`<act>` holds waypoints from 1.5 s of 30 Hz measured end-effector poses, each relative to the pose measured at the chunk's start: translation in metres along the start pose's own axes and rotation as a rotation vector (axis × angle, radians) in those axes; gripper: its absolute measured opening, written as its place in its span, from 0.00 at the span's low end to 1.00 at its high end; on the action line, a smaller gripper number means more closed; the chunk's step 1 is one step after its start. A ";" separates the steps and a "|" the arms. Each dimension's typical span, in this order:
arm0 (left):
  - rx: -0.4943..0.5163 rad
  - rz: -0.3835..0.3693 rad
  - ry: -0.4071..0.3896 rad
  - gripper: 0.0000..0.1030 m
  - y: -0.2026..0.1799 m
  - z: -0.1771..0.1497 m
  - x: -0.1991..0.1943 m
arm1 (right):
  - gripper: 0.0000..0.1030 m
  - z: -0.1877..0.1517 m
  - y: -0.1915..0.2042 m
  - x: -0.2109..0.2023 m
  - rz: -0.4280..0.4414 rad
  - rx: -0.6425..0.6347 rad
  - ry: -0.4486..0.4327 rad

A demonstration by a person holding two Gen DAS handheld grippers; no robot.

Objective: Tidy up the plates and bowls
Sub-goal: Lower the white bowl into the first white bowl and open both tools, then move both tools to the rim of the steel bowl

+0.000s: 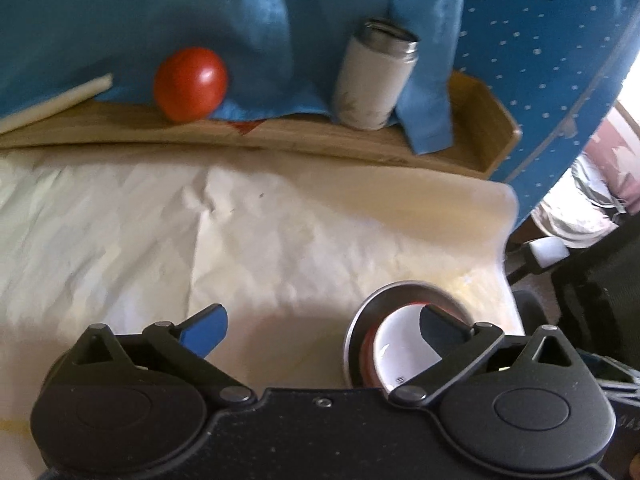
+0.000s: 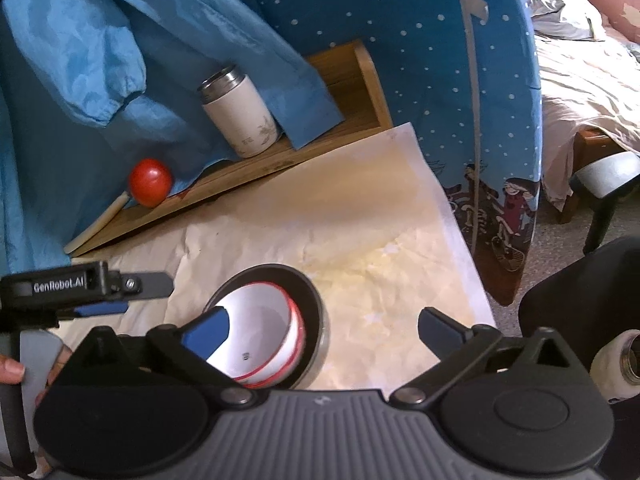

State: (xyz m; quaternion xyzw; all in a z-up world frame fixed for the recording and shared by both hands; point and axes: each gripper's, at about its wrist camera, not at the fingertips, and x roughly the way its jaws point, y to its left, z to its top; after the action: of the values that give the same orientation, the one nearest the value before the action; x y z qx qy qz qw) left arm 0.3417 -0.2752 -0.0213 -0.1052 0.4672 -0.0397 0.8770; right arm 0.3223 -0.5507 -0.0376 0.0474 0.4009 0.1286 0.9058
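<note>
A white bowl with a red rim [image 2: 264, 340] sits nested inside a metal bowl [image 2: 316, 308] on the cream paper sheet [image 2: 360, 216]. In the left wrist view the white bowl [image 1: 400, 344] and metal bowl [image 1: 404, 292] lie at the lower right, under my right finger. My left gripper [image 1: 324, 320] is open and empty above the paper. My right gripper [image 2: 324, 328] is open and empty, its left finger over the white bowl. The left gripper [image 2: 120, 292] also shows at the left edge of the right wrist view.
A wooden tray [image 1: 480, 136] at the back holds a red tomato [image 1: 190, 84], a white steel tumbler [image 1: 376, 80] and a cream stick [image 1: 56, 100]. Blue cloth [image 1: 200, 8] hangs over it. A bed [image 2: 580, 72] and dark chair [image 2: 592, 312] stand to the right.
</note>
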 end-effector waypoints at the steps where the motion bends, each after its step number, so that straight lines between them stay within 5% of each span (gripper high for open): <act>1: -0.005 0.009 0.006 0.99 0.002 -0.001 0.001 | 1.00 0.001 0.000 0.001 -0.009 -0.009 0.000; 10: -0.012 0.145 0.046 0.99 0.003 -0.004 0.004 | 1.00 0.005 -0.014 0.004 -0.066 -0.043 -0.005; 21: -0.050 0.208 0.063 0.99 -0.010 -0.013 0.005 | 1.00 0.001 -0.033 0.006 -0.049 -0.043 0.044; 45: -0.072 0.216 0.097 0.99 0.022 -0.014 0.011 | 1.00 0.006 -0.011 0.019 -0.095 -0.068 0.088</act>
State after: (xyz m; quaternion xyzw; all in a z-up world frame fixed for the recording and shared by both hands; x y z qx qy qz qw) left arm 0.3357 -0.2573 -0.0428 -0.0833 0.5186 0.0669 0.8483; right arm 0.3417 -0.5564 -0.0492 -0.0083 0.4376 0.1013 0.8934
